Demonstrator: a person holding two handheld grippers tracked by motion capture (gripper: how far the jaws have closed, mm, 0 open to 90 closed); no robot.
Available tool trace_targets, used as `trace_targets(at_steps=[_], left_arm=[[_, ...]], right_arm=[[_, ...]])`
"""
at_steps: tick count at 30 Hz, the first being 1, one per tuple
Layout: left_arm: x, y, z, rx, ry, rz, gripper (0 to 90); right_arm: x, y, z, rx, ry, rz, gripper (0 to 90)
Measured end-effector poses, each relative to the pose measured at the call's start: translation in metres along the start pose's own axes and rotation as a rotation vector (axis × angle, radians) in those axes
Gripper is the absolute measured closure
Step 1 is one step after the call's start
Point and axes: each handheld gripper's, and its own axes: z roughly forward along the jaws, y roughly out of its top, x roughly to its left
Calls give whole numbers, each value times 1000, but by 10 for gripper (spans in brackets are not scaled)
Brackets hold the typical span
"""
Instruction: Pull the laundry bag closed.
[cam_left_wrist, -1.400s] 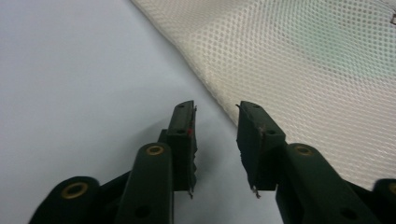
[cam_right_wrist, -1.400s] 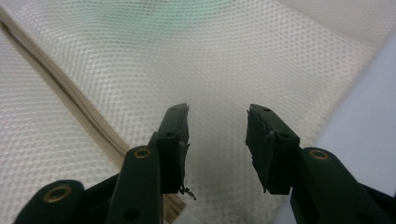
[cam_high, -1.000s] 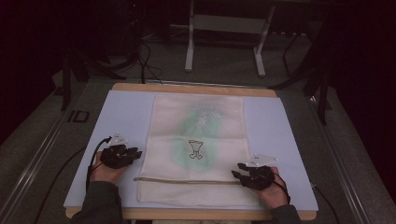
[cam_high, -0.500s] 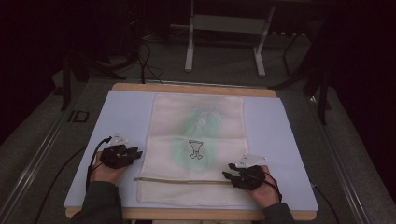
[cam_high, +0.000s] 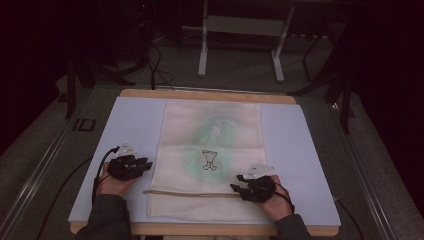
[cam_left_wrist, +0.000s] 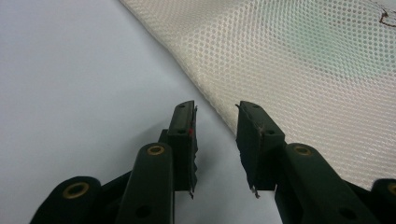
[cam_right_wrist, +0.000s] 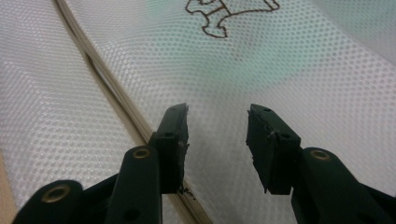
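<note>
Jaws on our left gripper (cam_left_wrist: 215, 140) have just been opening beside the mesh bag (cam_high: 210, 150), gripping nothing. Our right gripper (cam_right_wrist: 217, 140), also open, has slid inward over the bag's zipper (cam_right_wrist: 116, 98), likely for a fresh hold.

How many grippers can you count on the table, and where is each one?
2. The left gripper rests on the blue mat just off the mesh laundry bag's left edge; the right gripper sits over the bag's near right part, by its zip.

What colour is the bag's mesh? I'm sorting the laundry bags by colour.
Cream-white, with a green tint showing through mid-bag; clearest in the right gripper view.
</note>
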Motion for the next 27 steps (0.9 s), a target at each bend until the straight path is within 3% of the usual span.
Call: trace_targets(at_steps=[27], left_arm=[[0, 0, 0, 3, -7, 5, 672]], right_arm=[[17, 27, 18, -2, 54, -71, 572]])
